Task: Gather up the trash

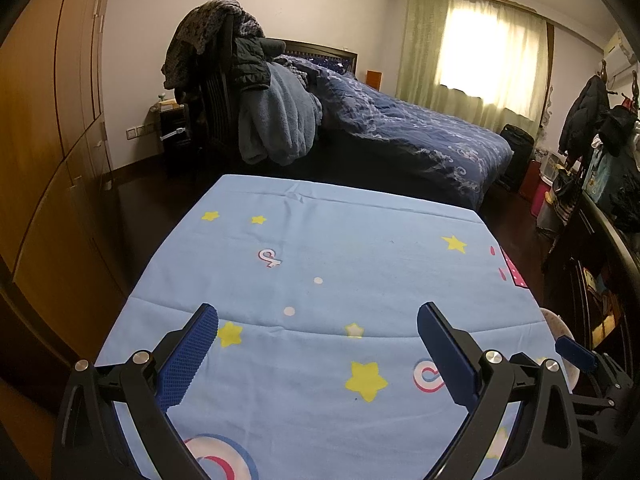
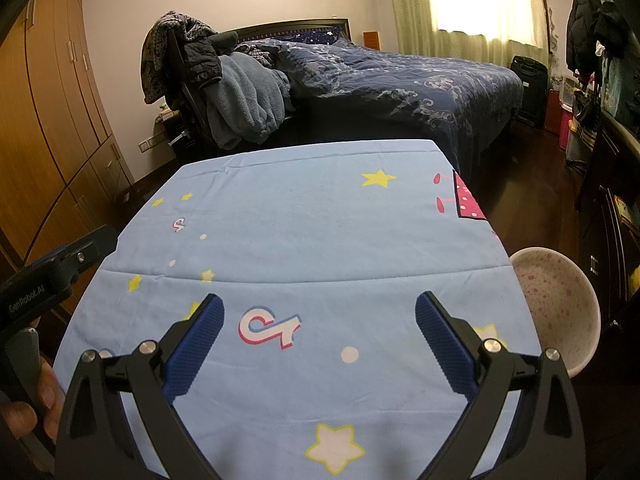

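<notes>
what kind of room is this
A bedroom in a home, most likely. There is a bed with a dark blue quilt, a tall wooden wardrobe along one wall, and a curtained window. Both grippers hover open over a table covered by a light blue star-print cloth.

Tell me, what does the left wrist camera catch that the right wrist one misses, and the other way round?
Only the left wrist view shows the left tool with its blue fingers spread wide, plus one finger of the right tool at its right edge. Only the right wrist view shows the right tool open from behind, a hand gripping the left tool's handle, and the whole inside of the pink-speckled white bin, which looks empty. Both share the star-printed blue cloth with no trash on it, the bed and the curtained window.
</notes>
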Demonstrator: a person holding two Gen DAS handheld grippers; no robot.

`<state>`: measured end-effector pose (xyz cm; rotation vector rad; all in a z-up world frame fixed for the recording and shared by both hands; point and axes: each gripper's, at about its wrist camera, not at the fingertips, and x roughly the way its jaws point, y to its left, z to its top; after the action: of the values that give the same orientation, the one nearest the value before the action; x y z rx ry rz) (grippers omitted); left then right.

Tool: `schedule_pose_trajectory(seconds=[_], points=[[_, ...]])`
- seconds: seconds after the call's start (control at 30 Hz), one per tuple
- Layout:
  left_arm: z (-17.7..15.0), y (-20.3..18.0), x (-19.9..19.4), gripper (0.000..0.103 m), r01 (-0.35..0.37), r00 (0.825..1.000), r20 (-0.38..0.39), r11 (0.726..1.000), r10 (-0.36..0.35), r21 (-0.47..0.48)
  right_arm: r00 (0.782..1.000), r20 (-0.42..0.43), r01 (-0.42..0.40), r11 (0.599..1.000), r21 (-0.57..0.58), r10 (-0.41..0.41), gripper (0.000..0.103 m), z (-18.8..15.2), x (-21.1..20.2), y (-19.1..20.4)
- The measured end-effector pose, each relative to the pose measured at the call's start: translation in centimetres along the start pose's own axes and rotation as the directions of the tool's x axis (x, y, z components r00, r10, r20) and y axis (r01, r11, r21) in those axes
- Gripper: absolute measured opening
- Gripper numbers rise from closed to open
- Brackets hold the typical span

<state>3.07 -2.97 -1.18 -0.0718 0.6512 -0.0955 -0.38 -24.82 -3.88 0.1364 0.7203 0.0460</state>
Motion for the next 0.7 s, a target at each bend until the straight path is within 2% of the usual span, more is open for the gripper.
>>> schedule_pose_trajectory(seconds=[0.37, 0.7], points=[[0.09, -0.30, -0.32, 0.099, -0.014, 1.000, 0.007, 1.000, 0.014, 0.016, 1.000, 0.000, 0.001, 1.000, 0.001, -0.001, 0.097, -0.03, -0.04, 0.03], [0.36, -0.86, -0.53, 0.099, 0.025, 1.000, 0.000, 0.999, -0.025, 0.033, 1.000, 0.003, 0.001, 1.000, 0.003, -0.001, 0.097, -0.12, -0.11, -0.03]])
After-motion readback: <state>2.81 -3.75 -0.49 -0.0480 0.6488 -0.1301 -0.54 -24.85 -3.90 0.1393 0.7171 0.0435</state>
